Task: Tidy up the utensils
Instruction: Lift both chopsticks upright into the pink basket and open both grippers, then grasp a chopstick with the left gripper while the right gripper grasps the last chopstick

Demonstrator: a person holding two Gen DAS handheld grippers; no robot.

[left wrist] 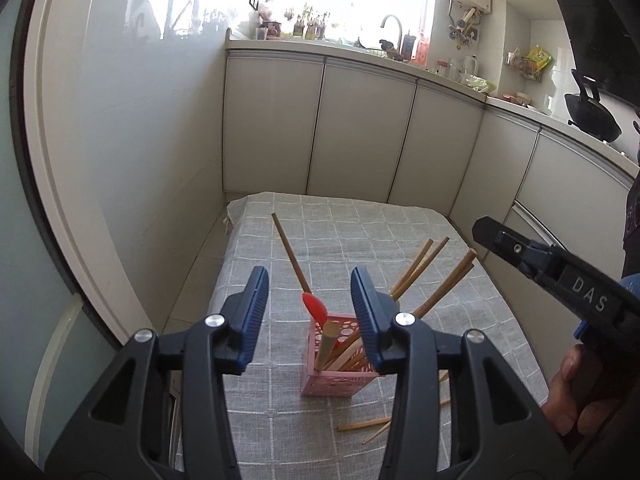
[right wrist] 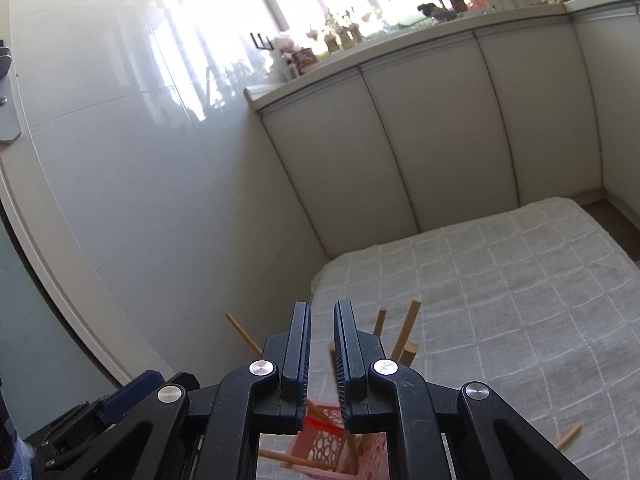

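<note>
Two grippers hover over a pink holder (left wrist: 334,364), low centre of the left wrist view, on a grey checked cloth (left wrist: 352,228). Chopsticks (left wrist: 434,276) and a red spoon (left wrist: 316,307) stand in it. The left gripper (left wrist: 310,312) gapes, empty; the right gripper (right wrist: 322,354) is narrowly parted, seemingly empty. Its body reads "DAS".

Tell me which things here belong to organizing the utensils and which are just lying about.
For the job:
- pink holder
- red spatula
- chopsticks standing in the holder
- loose chopsticks on the cloth

Lying about:
- wok
- faucet
- bottles on the counter
- windowsill plants
</note>
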